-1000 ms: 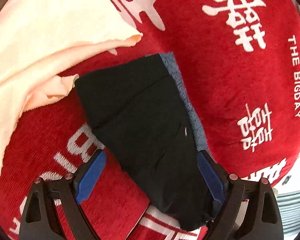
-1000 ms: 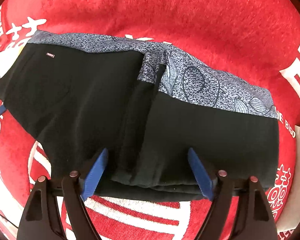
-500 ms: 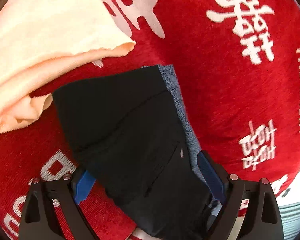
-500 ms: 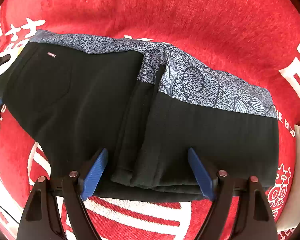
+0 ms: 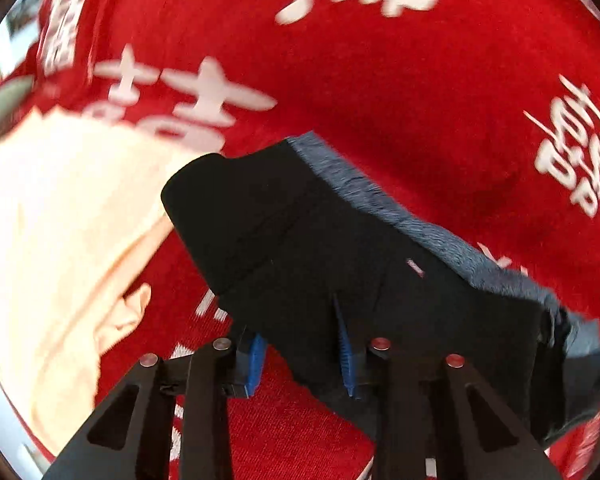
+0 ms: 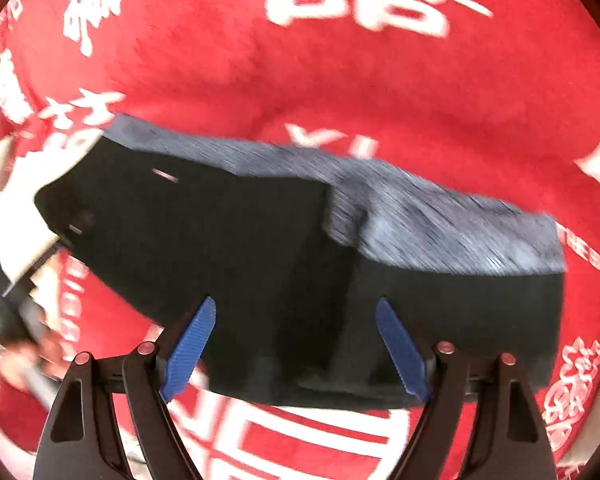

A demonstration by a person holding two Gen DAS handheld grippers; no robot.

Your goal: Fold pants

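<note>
Black pants (image 5: 300,248) with a grey patterned waistband (image 5: 420,232) lie folded on a red cloth. My left gripper (image 5: 302,356) is closing its jaws on the near edge of the pants' left end. Black fabric is bunched between the blue pads (image 5: 346,352), and that end looks lifted off the cloth. In the right wrist view the pants (image 6: 260,248) stretch across the middle with the waistband (image 6: 420,220) on the far side. My right gripper (image 6: 296,350) hangs open above their near edge, its blue pads (image 6: 192,344) wide apart and holding nothing.
The red cloth (image 5: 380,80) with large white characters covers the whole surface. A peach-coloured cloth (image 5: 60,240) lies crumpled just left of the pants' end. A blurred dark tool and part of a hand (image 6: 20,320) show at the left edge of the right wrist view.
My left gripper's jaws have gone from wide apart to narrow on the pants' end, and the gripper has rolled and risen. My right gripper has risen, still wide. Both views are now motion-blurred.
</note>
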